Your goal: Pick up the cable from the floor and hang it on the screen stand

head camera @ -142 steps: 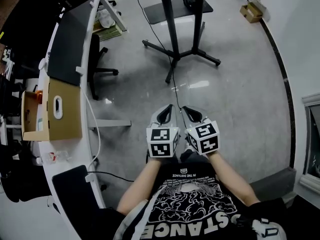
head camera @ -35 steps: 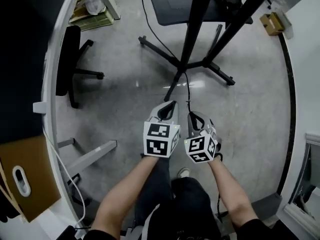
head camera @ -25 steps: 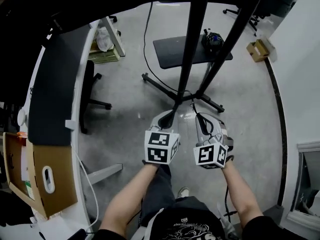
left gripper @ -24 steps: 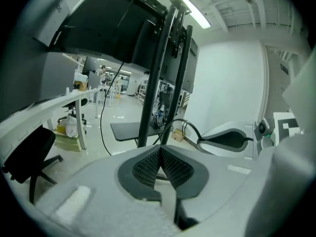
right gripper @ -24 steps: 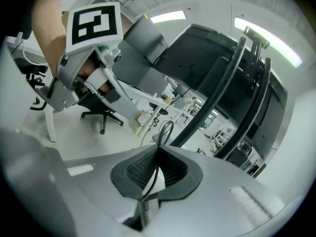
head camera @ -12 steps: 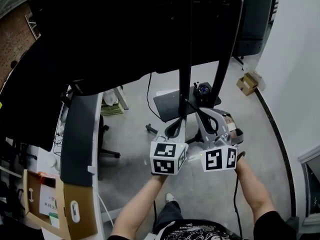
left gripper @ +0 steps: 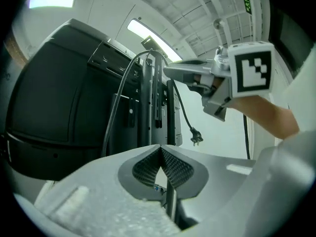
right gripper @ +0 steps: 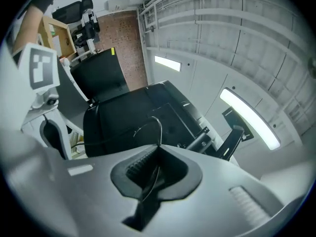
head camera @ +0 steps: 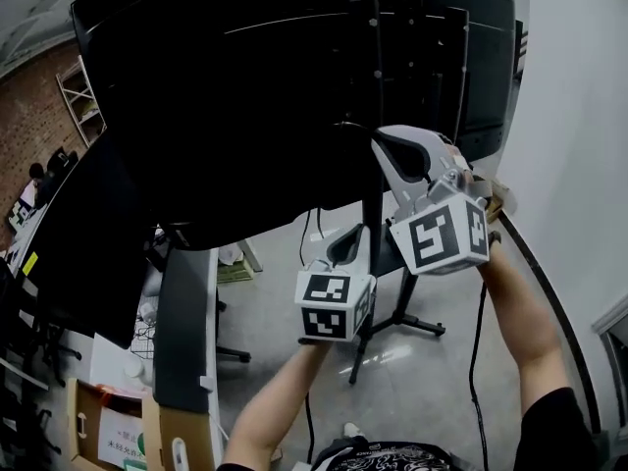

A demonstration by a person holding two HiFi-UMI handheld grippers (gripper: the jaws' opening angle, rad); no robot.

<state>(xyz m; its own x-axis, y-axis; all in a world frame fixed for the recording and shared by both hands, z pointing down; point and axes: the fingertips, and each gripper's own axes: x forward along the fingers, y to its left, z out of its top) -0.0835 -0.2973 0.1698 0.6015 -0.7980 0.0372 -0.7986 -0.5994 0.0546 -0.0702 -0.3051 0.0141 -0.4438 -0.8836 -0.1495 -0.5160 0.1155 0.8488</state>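
My right gripper (head camera: 378,137) is raised high against the back of the black screen (head camera: 245,96), shut on a thin black cable (right gripper: 159,130) that arches out of its jaws. In the left gripper view the cable (left gripper: 118,98) loops from the right gripper (left gripper: 165,71) over the stand's upright posts (left gripper: 155,102), and its plug (left gripper: 196,138) dangles free. Another stretch of cable (head camera: 472,351) hangs down past the right forearm. My left gripper (head camera: 353,232) sits lower, beside the stand post (head camera: 371,214), shut with nothing in it (left gripper: 160,149).
The stand's legs (head camera: 402,317) spread on the grey floor below. A curved desk (head camera: 182,332) with a cardboard box (head camera: 108,430) runs along the left. A white wall (head camera: 579,165) is close on the right.
Both grippers have risen from near the floor to the back of the screen. The right one went higher and carried the cable up with it.
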